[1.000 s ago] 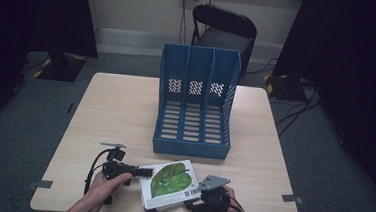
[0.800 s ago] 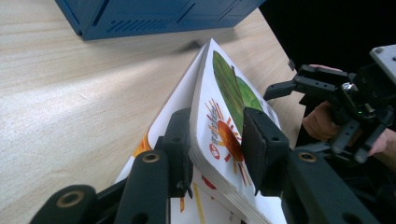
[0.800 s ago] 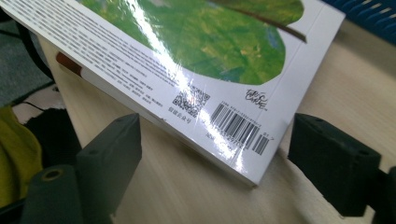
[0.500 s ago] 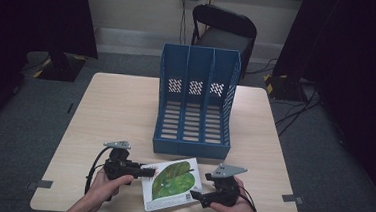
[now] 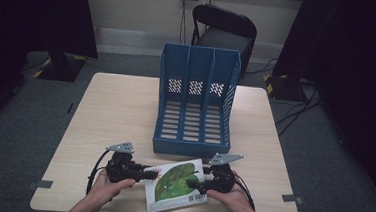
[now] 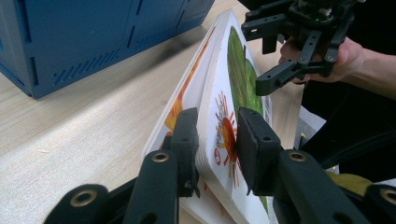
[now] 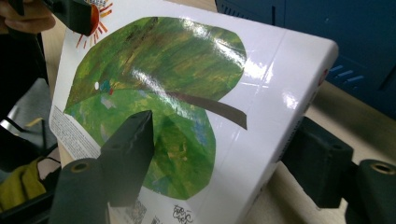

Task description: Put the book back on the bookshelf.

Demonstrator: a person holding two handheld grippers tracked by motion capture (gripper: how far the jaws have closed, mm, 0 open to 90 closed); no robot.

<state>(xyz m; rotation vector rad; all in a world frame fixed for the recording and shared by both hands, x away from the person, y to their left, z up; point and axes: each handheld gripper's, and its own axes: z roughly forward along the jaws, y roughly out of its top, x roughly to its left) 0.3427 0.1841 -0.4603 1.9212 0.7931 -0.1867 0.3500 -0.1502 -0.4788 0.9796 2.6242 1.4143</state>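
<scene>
Left claw point(image 6: 212, 140): I see it clamped on the book point(image 5: 176, 184) edge.
Right claw point(image 7: 219, 158): jaws straddle the opposite edge; contact unclear.
File rack point(image 5: 196, 101): beyond both claws, on the surface point(image 5: 110, 110).

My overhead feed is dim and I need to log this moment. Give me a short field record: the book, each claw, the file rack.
book: board book with green leaf cover, near table edge, lifted off the table on at least one side
left claw: jaws either side of the book's page edge at the sun corner, closed on it
right claw: straddles the opposite edge, one jaw on the cover, one beneath; grip cannot be confirmed
file rack: blue three-slot rack just beyond the book, slots look empty
hands: one behind each claw
</scene>
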